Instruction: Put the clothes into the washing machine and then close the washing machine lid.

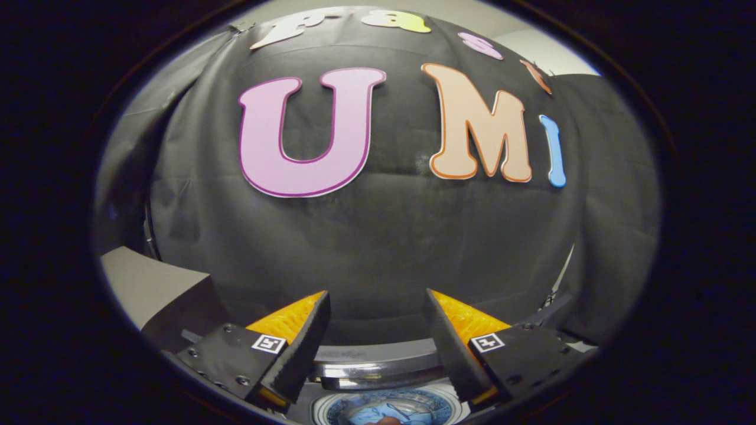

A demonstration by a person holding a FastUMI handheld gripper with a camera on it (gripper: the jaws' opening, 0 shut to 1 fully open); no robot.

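The gripper (378, 307) hung above the washing machine (378, 369), its fingers spread wide apart and grasping nothing. Below and between the fingers lay the machine's round drum opening (387, 408), with its lid not closed over it. Inside the drum something blue showed, perhaps the clothes, though too little was visible to tell. Beyond the machine stood the black cloth wall (390, 236).

The claw (378, 301) fingers hide most of the washing machine (378, 369).
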